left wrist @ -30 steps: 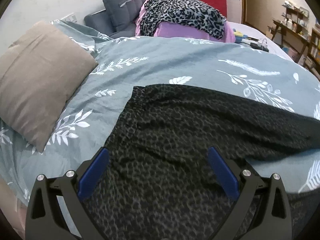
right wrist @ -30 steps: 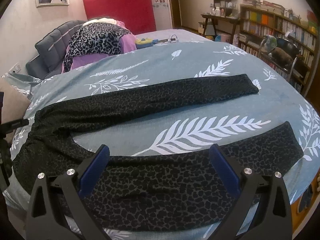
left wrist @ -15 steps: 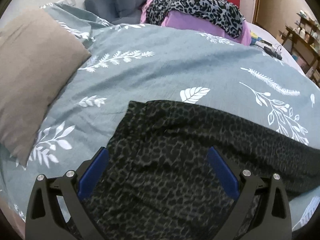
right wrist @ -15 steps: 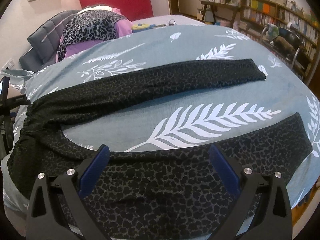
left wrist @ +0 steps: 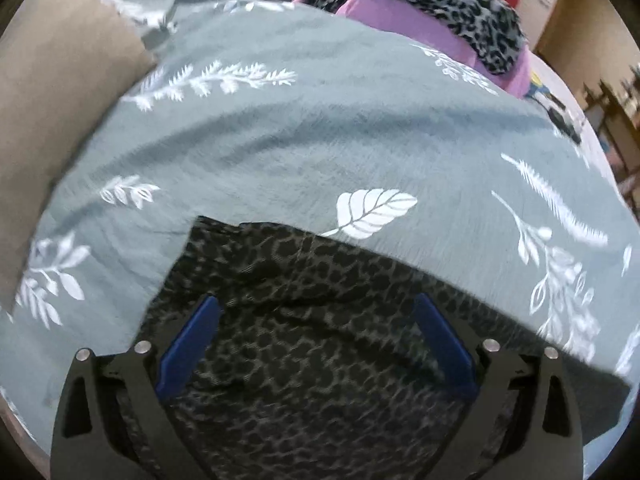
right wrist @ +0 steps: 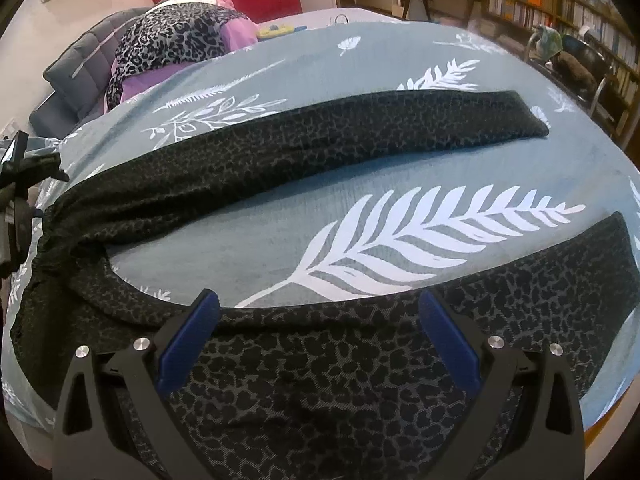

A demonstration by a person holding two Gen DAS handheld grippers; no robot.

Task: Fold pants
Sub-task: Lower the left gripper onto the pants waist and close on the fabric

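Leopard-print pants (right wrist: 328, 140) lie under both the left gripper (left wrist: 316, 304) and right gripper (right wrist: 320, 300), each spread wide, empty.

The dark grey, black-spotted leopard-print fabric pants (right wrist: 304, 148) lie flat and unfolded in front of me, legs spread apart in a V: the far leg runs straight to the right, the near leg curves along the close edge, and the bunched waistband sits at my left.

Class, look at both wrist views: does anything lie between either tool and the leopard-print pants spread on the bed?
Nothing visible does. The left tool hangs open directly over the pants at the waist end, and the right tool is open over the near leg. Only bedspread lies between the legs.
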